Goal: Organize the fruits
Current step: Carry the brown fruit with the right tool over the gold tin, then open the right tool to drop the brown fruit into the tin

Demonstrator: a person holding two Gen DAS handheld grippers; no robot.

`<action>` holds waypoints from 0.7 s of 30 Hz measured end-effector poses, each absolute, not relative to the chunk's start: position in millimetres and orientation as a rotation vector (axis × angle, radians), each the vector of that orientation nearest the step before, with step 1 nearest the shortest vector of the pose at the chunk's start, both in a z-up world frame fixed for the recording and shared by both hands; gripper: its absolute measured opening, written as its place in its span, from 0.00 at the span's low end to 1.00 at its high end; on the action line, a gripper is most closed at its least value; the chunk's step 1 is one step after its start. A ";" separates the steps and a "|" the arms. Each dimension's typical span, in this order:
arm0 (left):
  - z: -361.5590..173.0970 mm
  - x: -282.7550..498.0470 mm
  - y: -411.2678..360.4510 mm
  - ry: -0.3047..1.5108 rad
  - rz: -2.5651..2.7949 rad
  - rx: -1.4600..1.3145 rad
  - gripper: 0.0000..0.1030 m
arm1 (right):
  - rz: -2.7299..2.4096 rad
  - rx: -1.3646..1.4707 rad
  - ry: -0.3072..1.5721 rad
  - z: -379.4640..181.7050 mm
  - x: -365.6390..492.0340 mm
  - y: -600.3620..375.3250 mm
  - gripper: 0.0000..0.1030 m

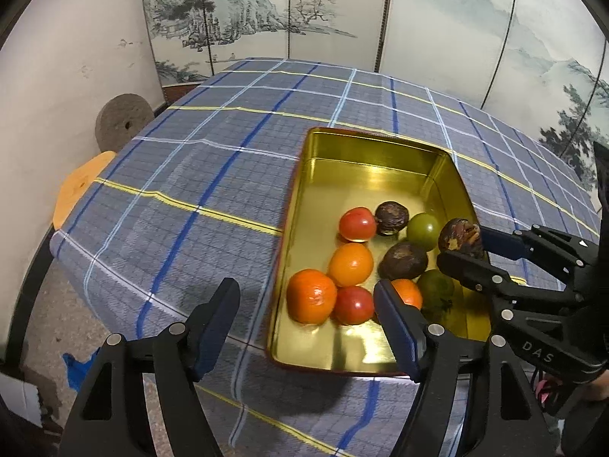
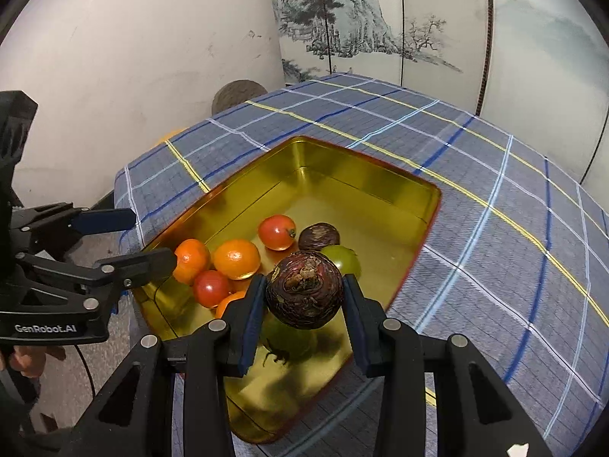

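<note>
A gold metal tin [image 1: 304, 175] [image 2: 380, 186] sits on the plaid tablecloth and holds several fruits: oranges [image 1: 311, 296] [image 2: 236, 259], red tomatoes [image 1: 357, 224] [image 2: 277, 231], green fruits [image 1: 423, 230] [image 2: 344, 261] and dark brown passion fruits [image 1: 403, 261] [image 2: 319, 235]. My right gripper [image 2: 304, 297] [image 1: 466, 243] is shut on a wrinkled brown passion fruit [image 2: 304, 289] [image 1: 458, 236] and holds it just above the tin's near right part. My left gripper [image 1: 306, 316] [image 2: 152, 238] is open and empty, with one finger over the tin's near left edge.
The blue plaid tablecloth [image 1: 213, 175] covers the table. A painted folding screen [image 1: 342, 11] stands behind it. A round stone disc [image 1: 121, 122] and an orange stool [image 1: 78, 186] are at the left beyond the table edge.
</note>
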State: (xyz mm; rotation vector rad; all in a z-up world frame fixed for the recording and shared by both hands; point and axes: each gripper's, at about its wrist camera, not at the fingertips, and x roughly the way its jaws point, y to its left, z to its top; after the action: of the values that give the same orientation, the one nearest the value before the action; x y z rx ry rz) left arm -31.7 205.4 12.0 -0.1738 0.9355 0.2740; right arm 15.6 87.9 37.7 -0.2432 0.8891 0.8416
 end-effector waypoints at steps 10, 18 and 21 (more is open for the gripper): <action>10.9 -34.4 211.7 0.940 0.288 -0.181 0.71 | 0.847 -0.252 0.914 27.2 15.8 99.4 0.36; 8.4 -37.2 210.5 0.948 0.289 -0.172 0.71 | 0.832 -0.243 0.934 19.8 16.5 99.9 0.38; 7.8 -37.3 207.6 0.952 0.285 -0.167 0.71 | 0.825 -0.241 0.931 19.8 15.7 99.9 0.38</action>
State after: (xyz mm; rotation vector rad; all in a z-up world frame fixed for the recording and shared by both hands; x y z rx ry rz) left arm -37.3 207.6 7.8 -0.1672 0.9516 0.2854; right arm 15.7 99.9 19.8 -0.2414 0.9315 0.8249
